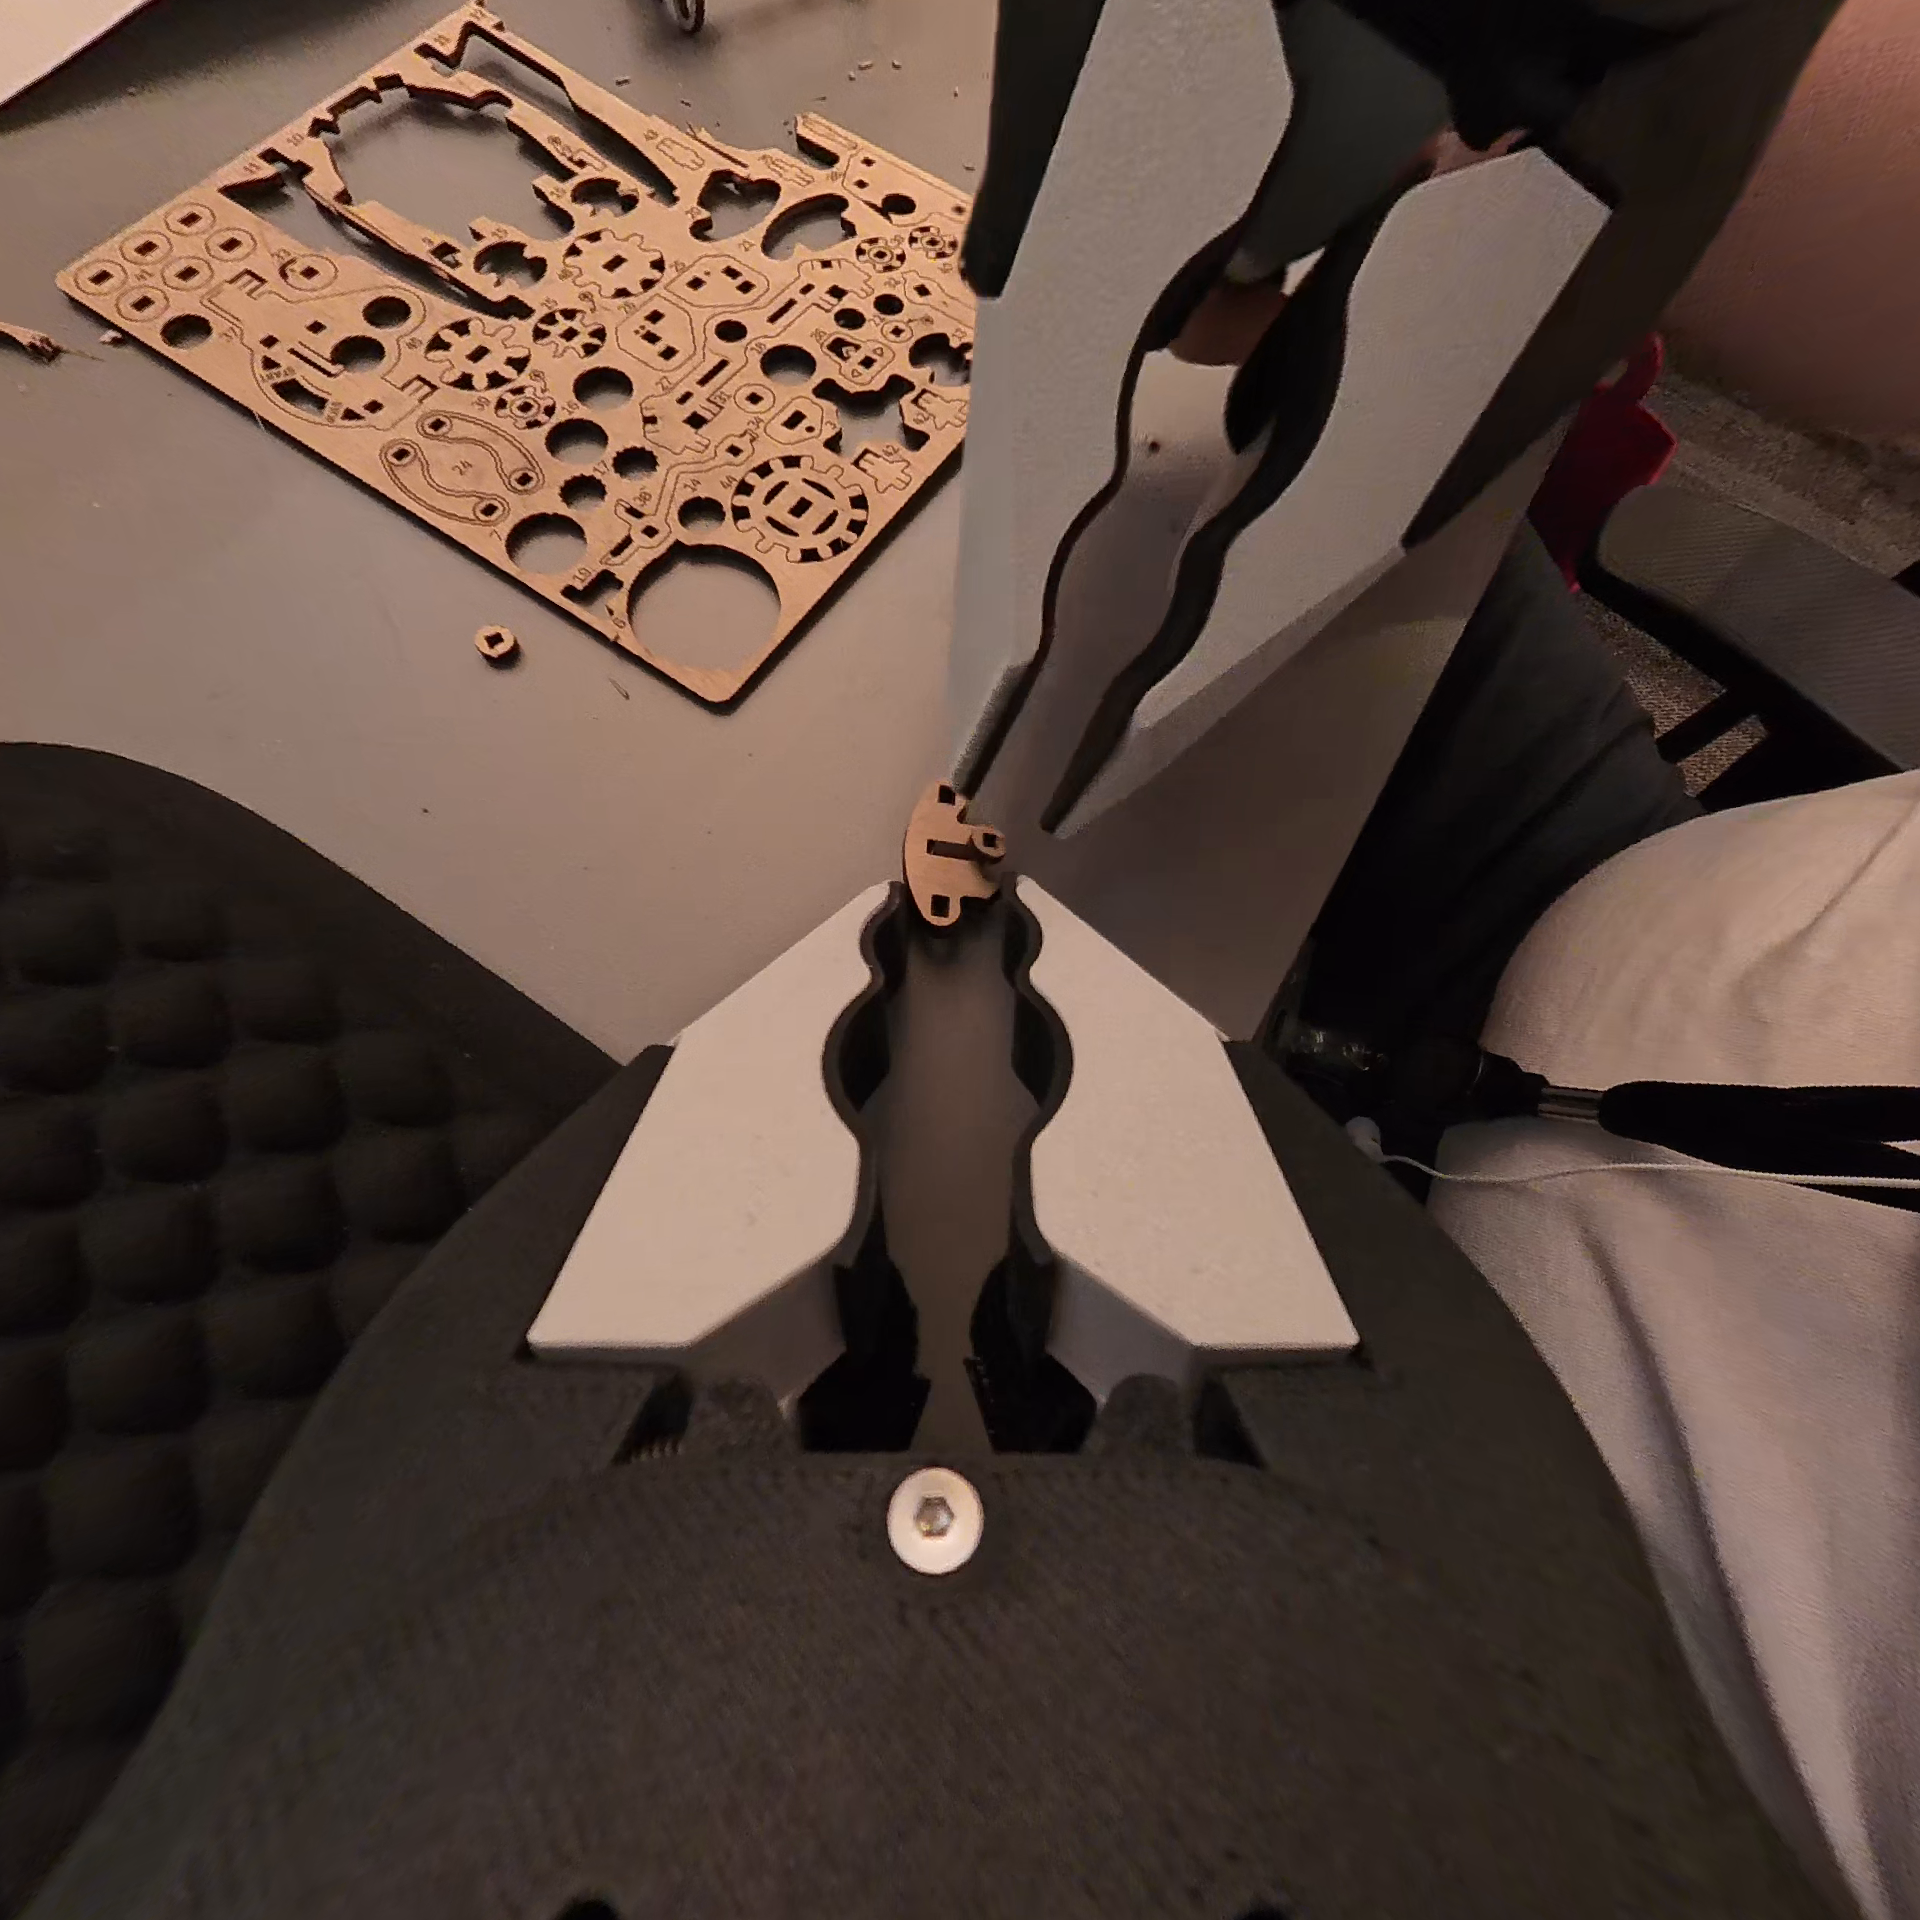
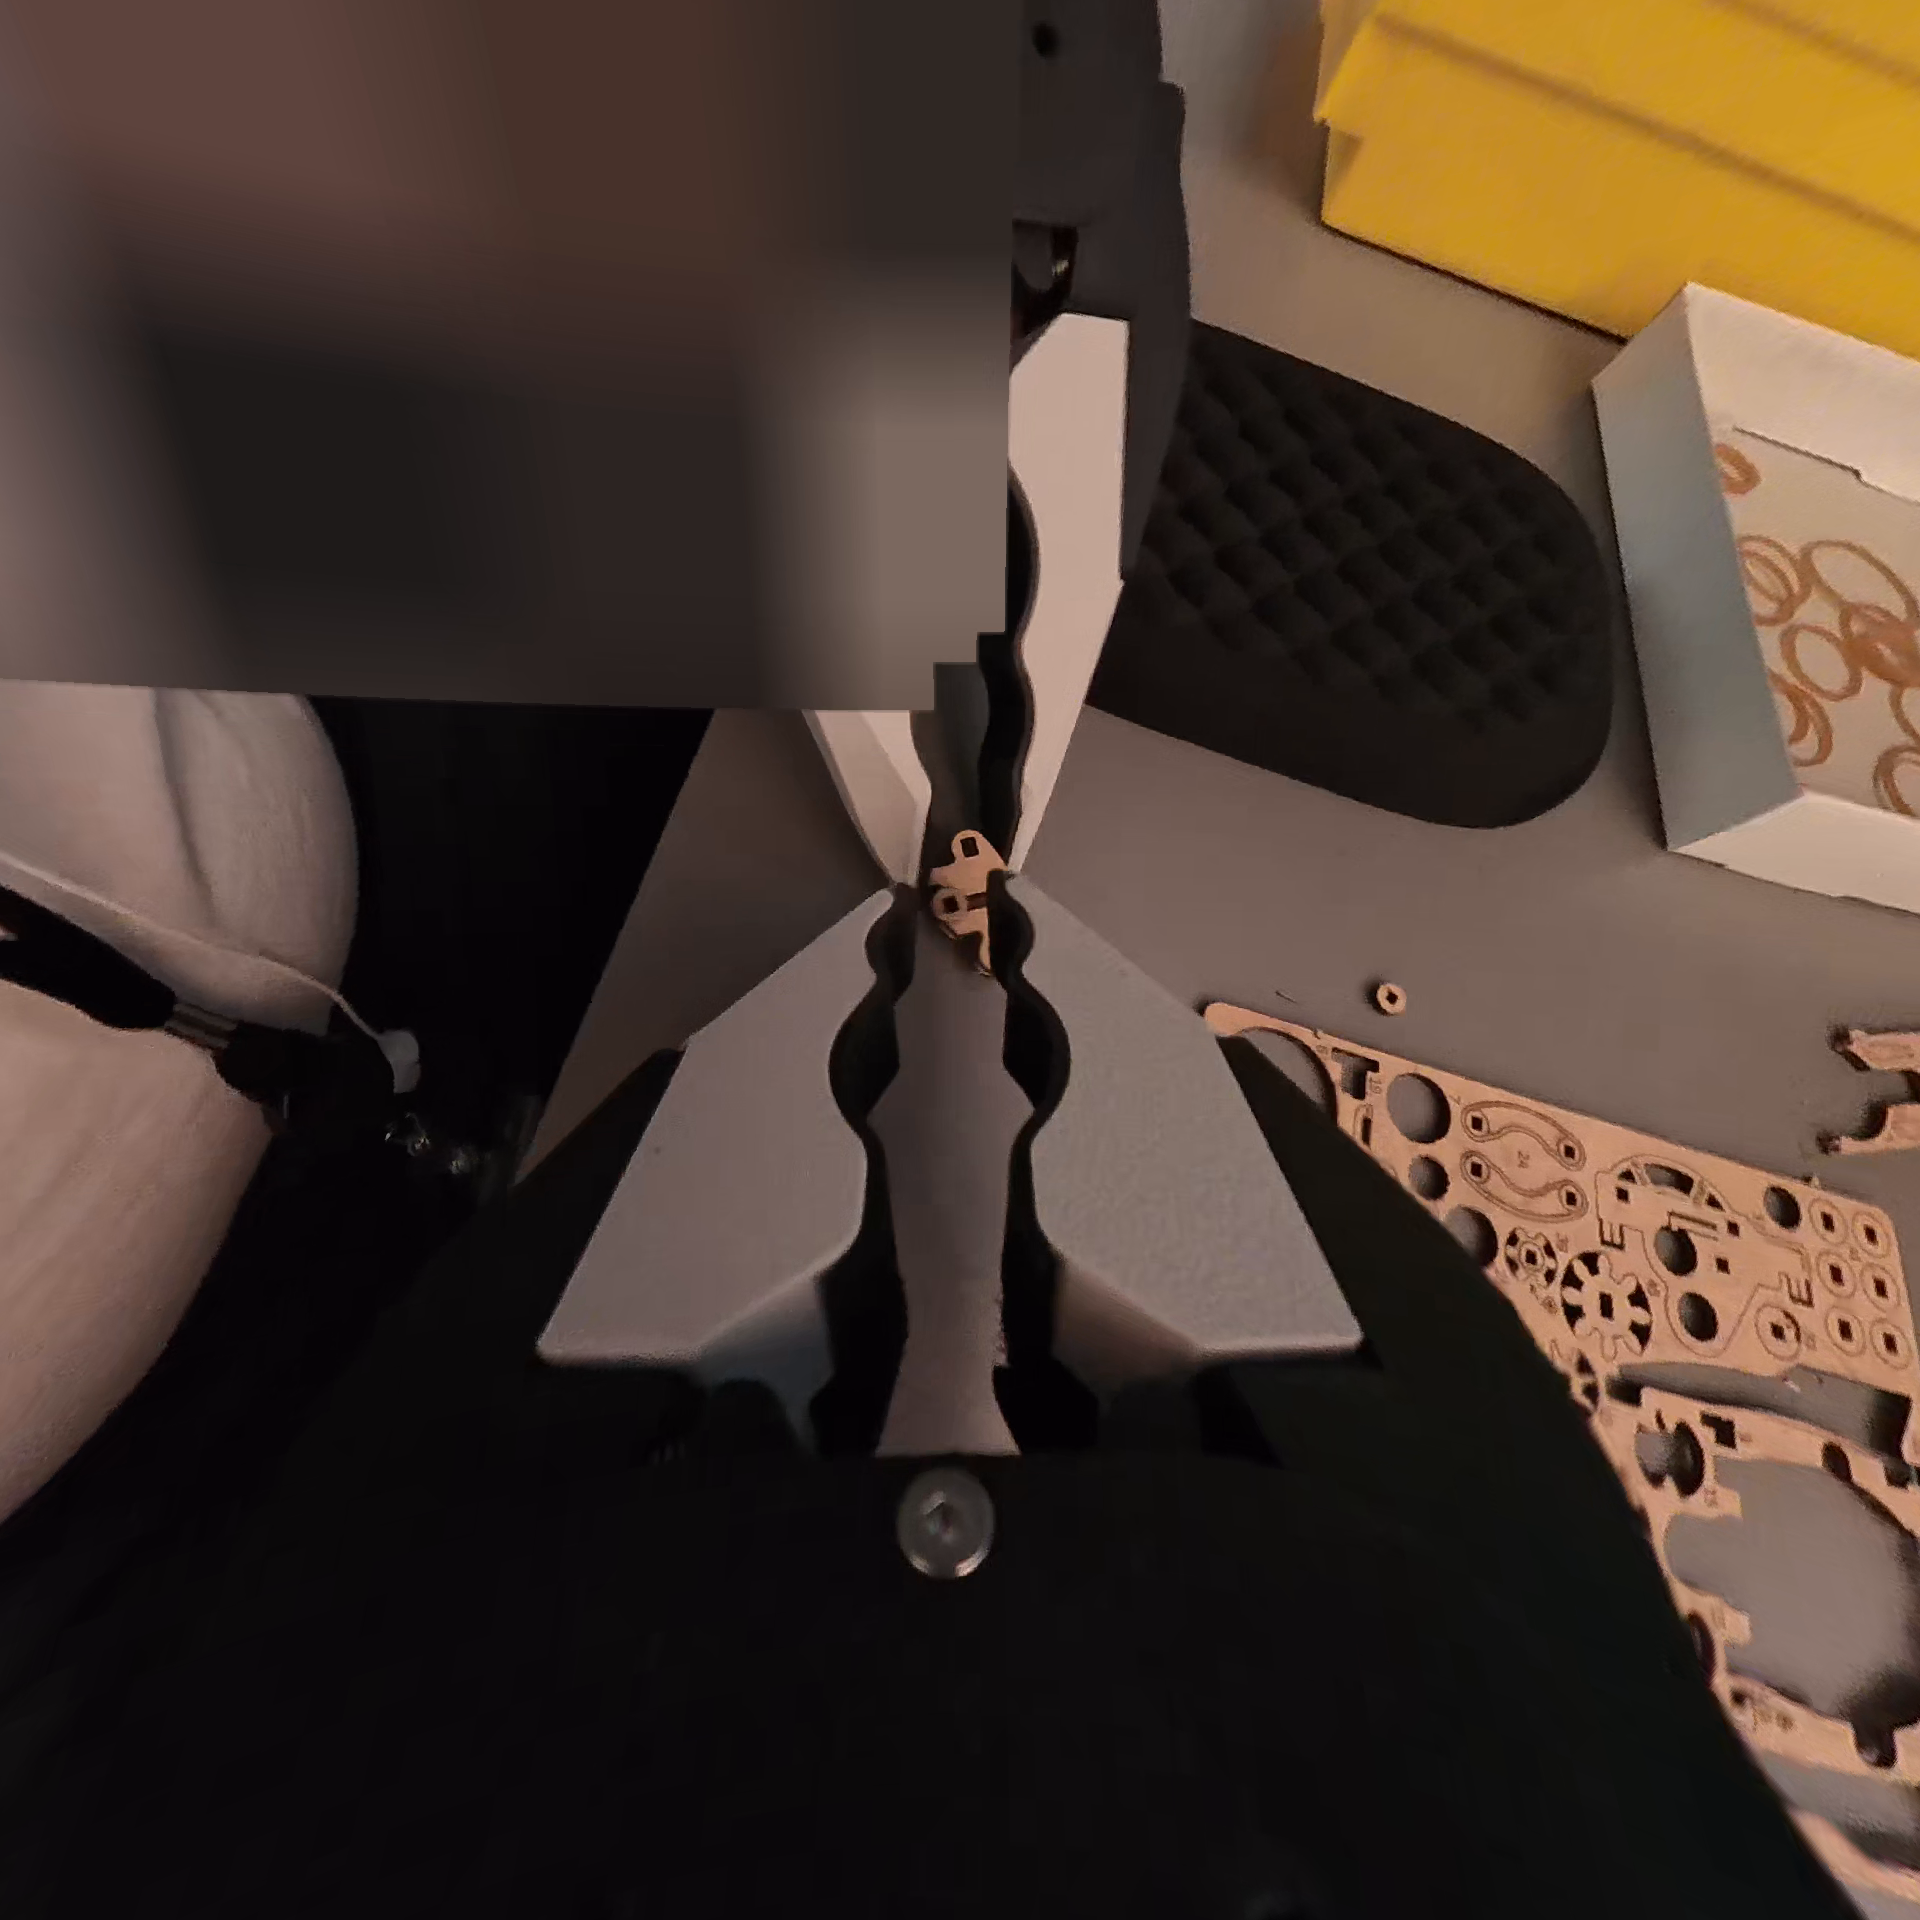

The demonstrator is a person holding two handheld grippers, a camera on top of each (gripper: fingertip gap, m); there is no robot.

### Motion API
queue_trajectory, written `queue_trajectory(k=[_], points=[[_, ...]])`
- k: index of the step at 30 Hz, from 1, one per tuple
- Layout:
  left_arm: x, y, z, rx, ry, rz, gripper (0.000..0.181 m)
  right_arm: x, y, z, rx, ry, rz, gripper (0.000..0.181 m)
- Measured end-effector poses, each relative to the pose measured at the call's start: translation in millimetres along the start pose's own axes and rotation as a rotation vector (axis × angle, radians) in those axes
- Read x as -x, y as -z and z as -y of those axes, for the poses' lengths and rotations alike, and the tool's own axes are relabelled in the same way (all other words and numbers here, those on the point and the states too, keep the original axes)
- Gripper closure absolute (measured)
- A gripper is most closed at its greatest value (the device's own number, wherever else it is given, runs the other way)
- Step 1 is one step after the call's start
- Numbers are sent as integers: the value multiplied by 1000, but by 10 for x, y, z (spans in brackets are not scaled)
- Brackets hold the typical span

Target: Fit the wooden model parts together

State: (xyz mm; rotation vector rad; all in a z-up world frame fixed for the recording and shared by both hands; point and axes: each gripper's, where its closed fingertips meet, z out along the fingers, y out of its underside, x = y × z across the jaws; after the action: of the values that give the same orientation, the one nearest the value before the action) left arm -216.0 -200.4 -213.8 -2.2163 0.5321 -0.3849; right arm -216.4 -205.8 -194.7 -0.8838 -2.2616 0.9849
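Wooden parts (image 1: 951, 862) between both claws

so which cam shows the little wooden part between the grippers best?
Left wrist view: the wooden part faces the lens, its slot and outline clear at the left gripper's tips. Right wrist view shows it smaller, darker, partly hidden between both grippers' fingertips.

The left hand-held gripper (image 1: 951, 894) meets the right hand-held gripper (image 2: 951, 899) tip to tip over the bench (image 1: 312, 748), small wooden parts (image 1: 951, 857) between them, the cut-out wooden sheet (image 1: 540, 353) ahead-left of the left one, and the textured pad (image 1: 156, 1091) on its left.
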Motion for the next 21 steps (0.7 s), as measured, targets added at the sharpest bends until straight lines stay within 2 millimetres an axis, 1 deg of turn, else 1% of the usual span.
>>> queue_trajectory(k=[2,4,6,8,14,18,21], points=[[0,0,0,0,0,0,165,40,-27,-30,0,46,36,171],[0,0,0,-1,-1,3,165,30,-71,-82,19,66,44,172],[-1,0,-1,0,-4,3,165,5,-64,-41,-14,58,43,174],[-2,0,-1,1,-3,1,165,-24,-57,-48,-21,55,34,174],[-10,-1,0,3,0,-11,165,6,-55,-45,-41,79,41,176],[-10,-2,0,2,-3,-9,165,23,-59,-43,-64,21,76,178],[-12,0,2,-1,-5,-10,165,-33,-23,-12,-110,-73,70,172]])
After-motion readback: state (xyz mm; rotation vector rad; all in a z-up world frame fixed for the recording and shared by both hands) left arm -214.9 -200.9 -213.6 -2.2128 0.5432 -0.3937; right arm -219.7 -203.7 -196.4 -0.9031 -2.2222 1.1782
